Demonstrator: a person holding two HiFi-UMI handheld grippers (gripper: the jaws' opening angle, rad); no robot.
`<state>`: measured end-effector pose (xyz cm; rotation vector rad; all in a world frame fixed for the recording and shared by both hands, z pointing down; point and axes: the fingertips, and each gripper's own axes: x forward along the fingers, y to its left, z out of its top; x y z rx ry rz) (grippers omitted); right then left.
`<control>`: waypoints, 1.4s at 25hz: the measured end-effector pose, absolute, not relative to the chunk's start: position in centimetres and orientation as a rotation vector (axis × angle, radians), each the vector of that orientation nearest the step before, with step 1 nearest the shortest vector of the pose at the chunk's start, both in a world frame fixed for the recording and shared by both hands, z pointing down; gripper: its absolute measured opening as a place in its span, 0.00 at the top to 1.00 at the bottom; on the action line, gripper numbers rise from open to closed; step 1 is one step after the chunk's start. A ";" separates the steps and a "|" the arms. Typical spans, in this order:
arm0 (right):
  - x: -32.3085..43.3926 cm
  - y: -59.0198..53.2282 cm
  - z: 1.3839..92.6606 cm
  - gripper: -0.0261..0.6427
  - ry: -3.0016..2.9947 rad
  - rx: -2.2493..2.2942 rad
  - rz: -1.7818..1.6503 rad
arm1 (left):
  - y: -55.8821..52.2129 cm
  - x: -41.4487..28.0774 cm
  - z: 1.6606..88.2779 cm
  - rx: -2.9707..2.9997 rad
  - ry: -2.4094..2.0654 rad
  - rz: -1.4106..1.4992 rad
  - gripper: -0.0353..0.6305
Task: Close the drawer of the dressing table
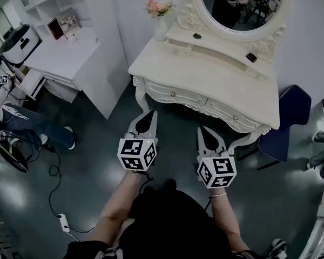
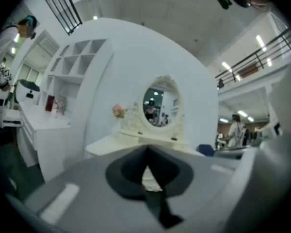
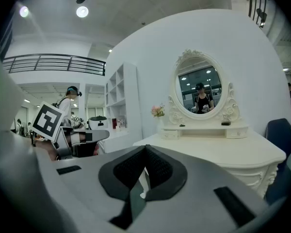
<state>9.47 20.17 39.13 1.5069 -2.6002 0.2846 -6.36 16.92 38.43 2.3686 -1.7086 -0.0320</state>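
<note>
No readable text; only square black-and-white marker patterns on the left cube (image 1: 136, 154) and right cube (image 1: 216, 171).

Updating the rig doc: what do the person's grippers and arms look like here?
Both the left gripper and right gripper have pale grey tapered jaws with black pads, each backed by a white cube printed with black square markers. Forearms are bare; a thin bracelet circles the right wrist. The clothing is black.
</note>
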 end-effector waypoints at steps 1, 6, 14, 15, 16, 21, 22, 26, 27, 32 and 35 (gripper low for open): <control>9.5 20.1 39.2 0.96 -2.600 1.504 0.290 | 16.9 -6.4 38.5 2.365 -1.708 -0.033 0.94; 9.8 19.7 39.6 0.96 -2.601 1.493 0.316 | 16.6 -6.3 38.9 2.353 -1.710 -0.028 0.94; 10.4 19.3 40.4 0.96 -2.605 1.481 0.357 | 16.1 -5.9 39.6 2.335 -1.727 -0.002 0.94; 10.5 19.2 40.4 0.96 -2.608 1.482 0.366 | 16.0 -5.8 39.7 2.333 -1.731 0.002 0.94; 10.7 19.1 40.5 0.96 -2.610 1.483 0.376 | 16.0 -5.7 39.7 2.332 -1.733 0.006 0.94; 11.0 18.9 40.6 0.96 -2.620 1.490 0.413 | 15.8 -5.4 39.9 2.338 -1.735 0.033 0.94; 11.1 18.8 40.6 0.96 -2.621 1.489 0.414 | 15.7 -5.3 39.9 2.339 -1.736 0.036 0.94; 11.3 18.5 40.7 0.96 -2.626 1.482 0.415 | 15.4 -4.9 40.1 2.348 -1.736 0.041 0.94; 11.3 18.5 40.8 0.96 -2.628 1.475 0.416 | 15.3 -4.8 40.1 2.348 -1.738 0.041 0.94; 11.3 18.1 41.1 0.96 -2.628 1.448 0.438 | 14.7 -4.7 40.3 2.334 -1.743 0.039 0.93; 11.5 17.5 41.4 0.96 -2.620 1.451 0.465 | 14.1 -4.7 40.5 2.332 -1.740 0.046 0.93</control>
